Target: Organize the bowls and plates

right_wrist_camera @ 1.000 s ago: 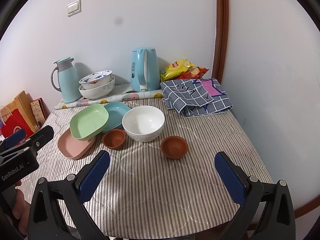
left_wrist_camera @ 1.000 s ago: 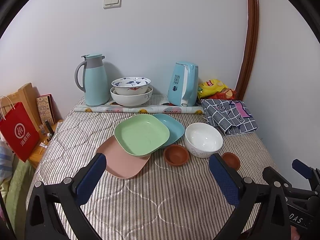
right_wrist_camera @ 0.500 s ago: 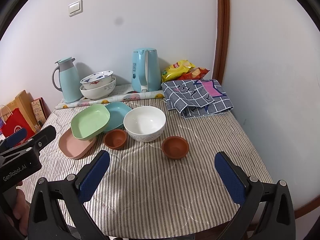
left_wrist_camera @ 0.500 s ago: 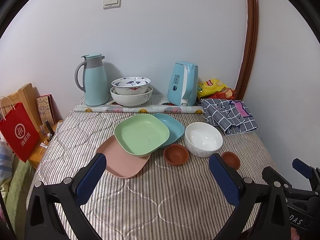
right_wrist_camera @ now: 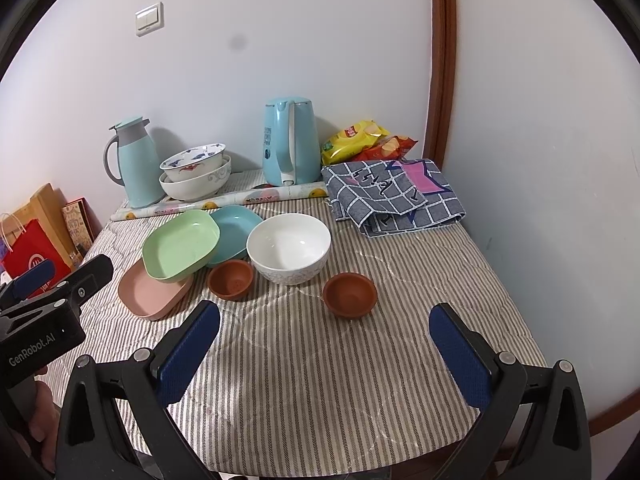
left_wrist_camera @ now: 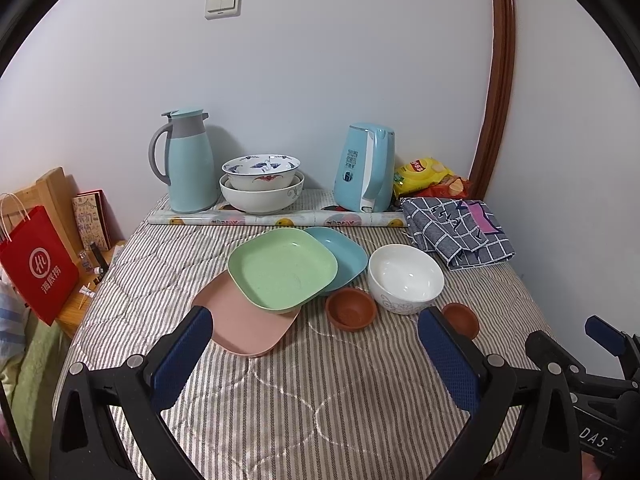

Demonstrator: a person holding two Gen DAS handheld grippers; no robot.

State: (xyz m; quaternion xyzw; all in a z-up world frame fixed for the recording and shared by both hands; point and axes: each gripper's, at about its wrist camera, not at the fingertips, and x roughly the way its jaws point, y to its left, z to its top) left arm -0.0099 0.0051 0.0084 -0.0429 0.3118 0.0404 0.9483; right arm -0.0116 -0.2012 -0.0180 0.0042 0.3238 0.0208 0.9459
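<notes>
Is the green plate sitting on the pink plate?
Touching. The right wrist view shows the green plate resting on the pink plate's far edge.

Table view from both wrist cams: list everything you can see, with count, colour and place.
Plates: 3, green over pink and teal, table centre-left.
White bowl: 1, right of plates.
Brown bowls: 2, one by the plates, one nearer the right edge.
Stacked bowls: 2, white patterned, at back.
Jug: 1, light blue, back left.
Kettle: 1, light blue, back.
Roll: 1, printed, before the kettle.
Snack bags: 2, yellow and red, back right.
Cloth: 1, grey checked, right.
Red bag: 1, off table, left.
Left gripper: open, empty.
Right gripper: open, empty.
</notes>
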